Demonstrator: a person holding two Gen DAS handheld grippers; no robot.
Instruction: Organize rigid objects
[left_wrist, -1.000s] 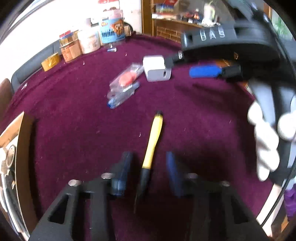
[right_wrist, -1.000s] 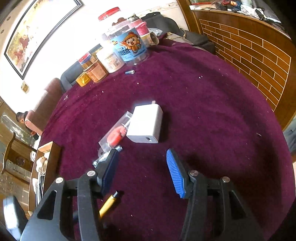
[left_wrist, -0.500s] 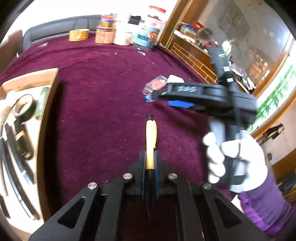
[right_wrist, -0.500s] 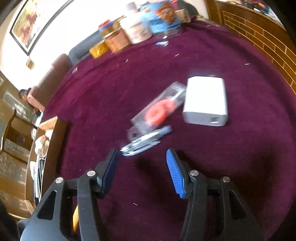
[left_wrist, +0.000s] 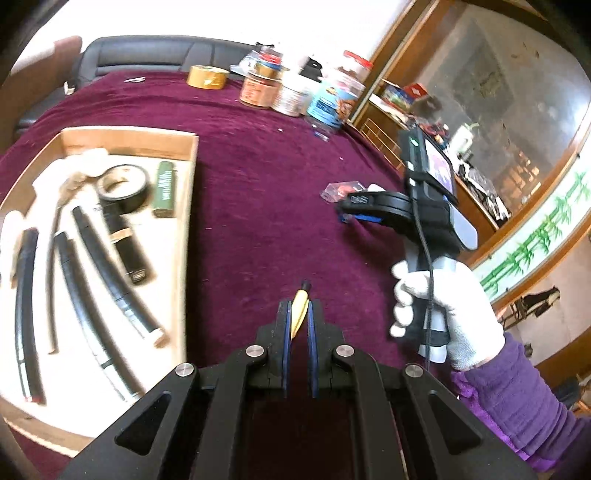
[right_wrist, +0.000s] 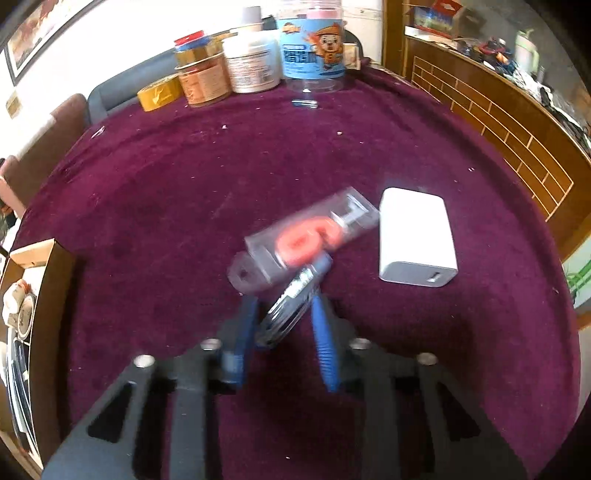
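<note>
Gripping a slim yellow pen (left_wrist: 300, 308) with a black tip, the left gripper (left_wrist: 297, 314) is pressing its blue ribbed pads flat against the barrel, jaws nearly together; the pen is pointing forward above the table (left_wrist: 258, 206).

Closing on a clear plastic pouch (right_wrist: 286, 308) with a printed label and blue end, the right gripper (right_wrist: 284, 314) has just been drawing its jaws in. The pouch is lying between its blue pads (right_wrist: 321, 332); motion blur is hiding whether they are already pressing it.

Lying just above that, partly overlapping it, is a transparent hang-tab packet (right_wrist: 306, 240) holding a round orange-red piece. Beside it to the right is sitting a white rounded block charger (right_wrist: 415, 236) with one port in its near face.

Covering the round table is a deep maroon plush cloth, flecked with pale crumbs.

Standing at the left edge is a shallow cardboard tray (left_wrist: 188, 206) holding long black curved rods, a roll of black tape (left_wrist: 123, 186) and a green stick-shaped item (left_wrist: 165, 188).

Clustering at the far rim are a yellow tape roll (right_wrist: 160, 94), amber and white jars, and a blue cartoon-labelled tub (right_wrist: 314, 55).

Wrapping the right gripper's handle is a white knit-gloved hand (left_wrist: 450, 317) with a purple sleeve.
</note>
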